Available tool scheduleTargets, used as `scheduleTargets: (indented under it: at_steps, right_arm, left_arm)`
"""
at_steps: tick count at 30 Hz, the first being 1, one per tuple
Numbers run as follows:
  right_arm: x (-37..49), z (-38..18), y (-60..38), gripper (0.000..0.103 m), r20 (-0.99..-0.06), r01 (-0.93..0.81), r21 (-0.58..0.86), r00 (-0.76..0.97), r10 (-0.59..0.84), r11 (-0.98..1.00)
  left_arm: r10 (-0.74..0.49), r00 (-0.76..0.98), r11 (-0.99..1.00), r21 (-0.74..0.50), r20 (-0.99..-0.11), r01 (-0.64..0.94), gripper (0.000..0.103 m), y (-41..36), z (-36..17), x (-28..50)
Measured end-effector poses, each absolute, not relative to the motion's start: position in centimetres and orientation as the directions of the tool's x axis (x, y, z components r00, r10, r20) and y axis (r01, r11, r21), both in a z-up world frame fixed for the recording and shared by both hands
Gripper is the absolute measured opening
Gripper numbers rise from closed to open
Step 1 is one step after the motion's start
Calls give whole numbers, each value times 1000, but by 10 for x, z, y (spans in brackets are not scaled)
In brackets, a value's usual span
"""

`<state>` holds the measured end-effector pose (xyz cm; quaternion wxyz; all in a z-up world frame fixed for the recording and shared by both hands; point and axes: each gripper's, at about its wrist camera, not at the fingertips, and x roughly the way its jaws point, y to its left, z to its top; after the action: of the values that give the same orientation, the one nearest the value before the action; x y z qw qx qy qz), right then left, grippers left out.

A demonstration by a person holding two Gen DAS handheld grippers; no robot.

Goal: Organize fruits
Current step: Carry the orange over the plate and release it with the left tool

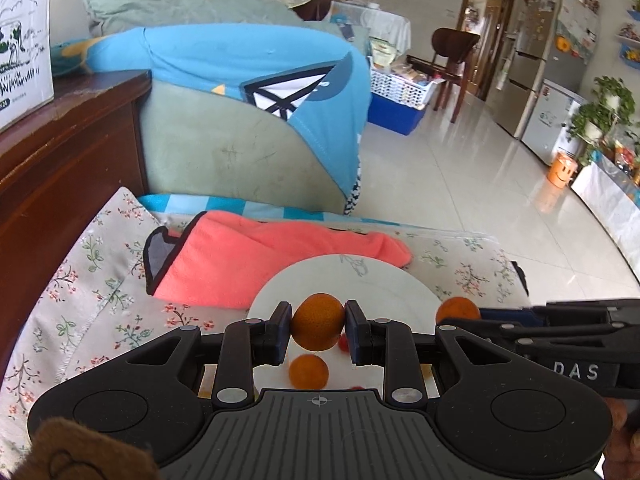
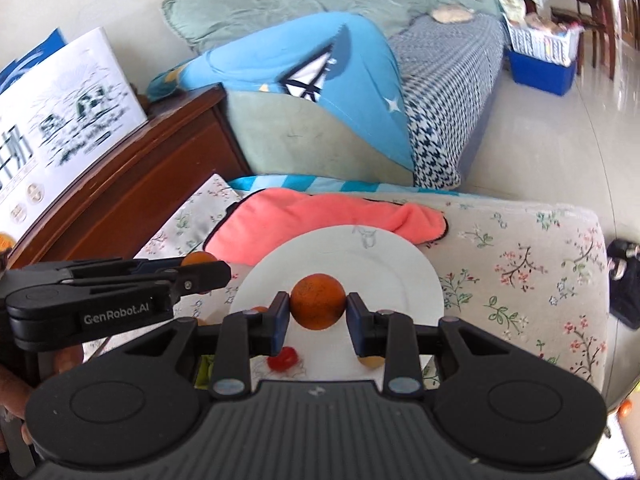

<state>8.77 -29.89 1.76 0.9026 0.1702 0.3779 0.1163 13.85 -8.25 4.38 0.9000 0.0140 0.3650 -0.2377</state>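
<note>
Oranges (image 1: 317, 327) (image 2: 317, 301) round, dimpled, one clamped in each gripper above white plate (image 2: 384, 264)

Orange (image 2: 317, 301) in right tool (image 2: 318, 312) (above plate (image 2: 416, 276))

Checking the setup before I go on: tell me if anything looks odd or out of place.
Nothing spilled or damaged. Each gripper holds an orange above the plate. The plate lies partly on a crumpled pink cloth, so it may sit tilted.

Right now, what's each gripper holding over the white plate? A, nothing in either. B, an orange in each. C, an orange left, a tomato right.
B: the left gripper pinches an orange, and the right gripper pinches another orange, above the white plate.
</note>
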Motion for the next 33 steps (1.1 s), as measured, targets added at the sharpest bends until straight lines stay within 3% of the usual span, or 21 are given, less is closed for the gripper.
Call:
scheduleTargets:
  at_steps: [27,32,33]
  right_arm:
    - [114,-24,-284,34,-696,-76,426,609,380,901]
    - [114,-18,-289,35,-678,-63,450,625,387,891]
    - [114,-17,-291,35,-674,-60,455,629,387,889]
  left_arm:
    - [-362,566,916,-170,-741,363,28,-100,-2,177]
    - [-369,575,919,-192,-731,345,41,-96,8,175]
    - [-366,579,920,-193,-728,340,50,-95,11,175]
